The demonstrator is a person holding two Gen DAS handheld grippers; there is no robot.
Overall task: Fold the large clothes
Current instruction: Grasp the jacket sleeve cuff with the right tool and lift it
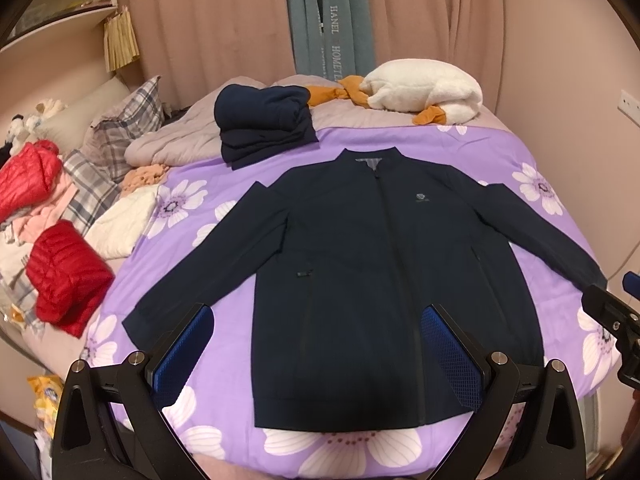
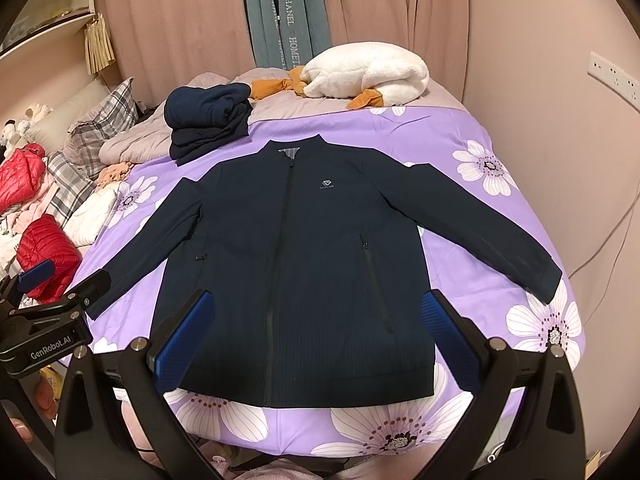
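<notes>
Jacket flat on bed, beyond both open hand-held grippers

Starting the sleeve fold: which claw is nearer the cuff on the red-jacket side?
Left. The left claw sits right beside that cuff; the right claw hovers over the navy jacket near its hem, further away.

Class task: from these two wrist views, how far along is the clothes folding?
Done: a folded dark pile sits beyond the collar. In hand: nothing; the left gripper and right gripper hover open over the navy jacket, which lies flat, zipped, sleeves spread. Left: folding it, plus the red jackets alongside.
</notes>
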